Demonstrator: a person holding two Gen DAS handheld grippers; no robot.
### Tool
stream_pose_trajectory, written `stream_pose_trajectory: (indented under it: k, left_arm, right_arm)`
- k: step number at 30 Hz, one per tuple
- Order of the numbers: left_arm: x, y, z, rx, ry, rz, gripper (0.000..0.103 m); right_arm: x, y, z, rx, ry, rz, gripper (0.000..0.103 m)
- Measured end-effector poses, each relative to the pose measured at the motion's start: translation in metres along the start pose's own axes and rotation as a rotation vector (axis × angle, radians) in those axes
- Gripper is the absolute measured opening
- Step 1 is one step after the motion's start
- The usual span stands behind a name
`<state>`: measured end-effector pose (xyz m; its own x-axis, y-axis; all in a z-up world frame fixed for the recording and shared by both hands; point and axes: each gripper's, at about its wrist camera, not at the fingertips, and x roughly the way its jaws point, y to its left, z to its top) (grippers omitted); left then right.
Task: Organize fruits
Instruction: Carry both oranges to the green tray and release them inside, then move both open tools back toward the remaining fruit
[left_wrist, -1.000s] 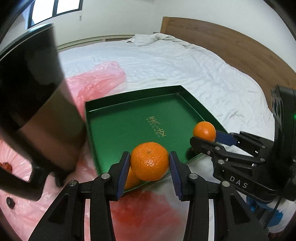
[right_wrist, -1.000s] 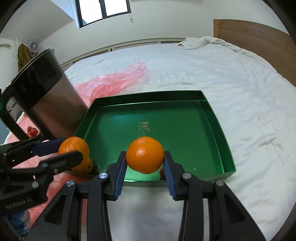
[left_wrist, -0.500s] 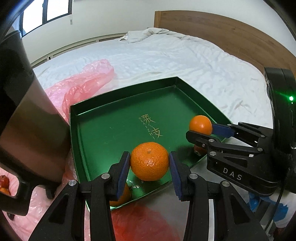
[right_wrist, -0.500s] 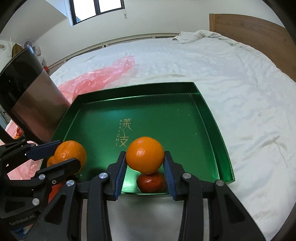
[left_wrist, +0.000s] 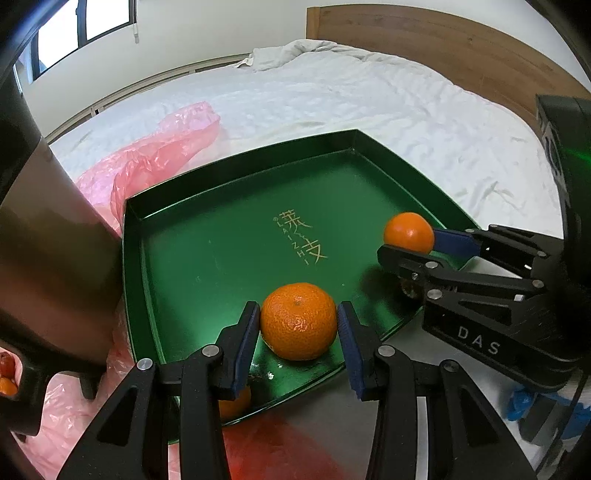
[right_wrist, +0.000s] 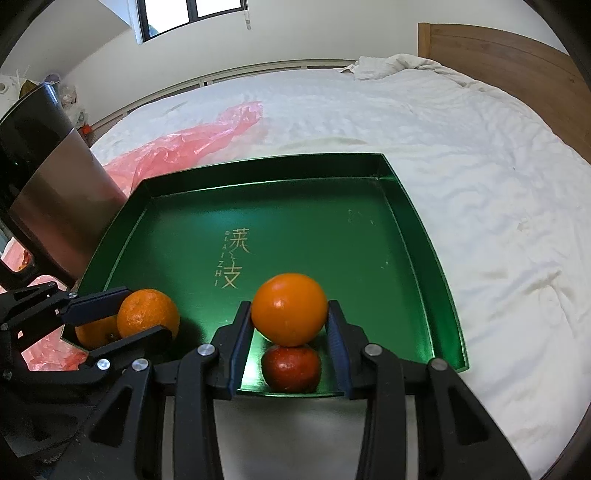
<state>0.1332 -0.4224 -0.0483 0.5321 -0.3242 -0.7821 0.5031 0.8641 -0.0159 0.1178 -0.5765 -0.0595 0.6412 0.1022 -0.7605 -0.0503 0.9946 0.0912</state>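
Left gripper (left_wrist: 299, 325) pinched on dimpled orange (left_wrist: 298, 320); right gripper (right_wrist: 290, 314) marked "DAS" pinched on smooth orange (right_wrist: 289, 308). Green tray (right_wrist: 413, 221) printed "LAIZHI".

Tray (right_wrist: 424, 236) on bed (right_wrist: 461, 147); bag (right_wrist: 192, 144) behind-left.

Def a bedroom at someone's home imo: big bed (right_wrist: 406, 122) w/ rumpled white sheets, wooden headboard (left_wrist: 443, 48) against a plain white wall, window (right_wrist: 192, 14) up top. Pink plastic bag (right_wrist: 192, 144) & green tray (right_wrist: 421, 229) lying right on the mattress.
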Motion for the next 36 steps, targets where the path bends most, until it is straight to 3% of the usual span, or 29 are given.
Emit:
stream_pose_trajectory:
  k: [8,10,12,13,25,36]
  left_arm:
    - [0.003,-0.002,-0.002,0.018,0.021,0.030,0.039]
    - [0.001,-0.002,-0.003,0.022,0.019,0.045,0.039]
    - [-0.001,-0.001,-0.003,0.019,0.018,0.050,0.039]
    - [-0.003,0.000,-0.003,0.013,0.015,0.053,0.039]
    - [-0.071,0.001,-0.005,0.013,-0.092,0.060,0.052]
    - [-0.145,0.028,-0.062,-0.036,-0.118,0.068,0.056]
  right_arm:
    - [0.002,0.003,0.001,-0.006,0.021,-0.035,0.048]
    - [-0.001,0.003,0.002,-0.004,0.018,-0.042,0.056]
    - [-0.007,0.001,0.002,0.004,0.006,-0.049,0.071]
    - [-0.011,0.000,0.003,0.009,-0.002,-0.055,0.073]
    - [-0.068,0.025,0.000,-0.013,-0.041,-0.072,0.074]
    - [-0.130,0.088,-0.027,-0.076,-0.089,-0.056,0.075]
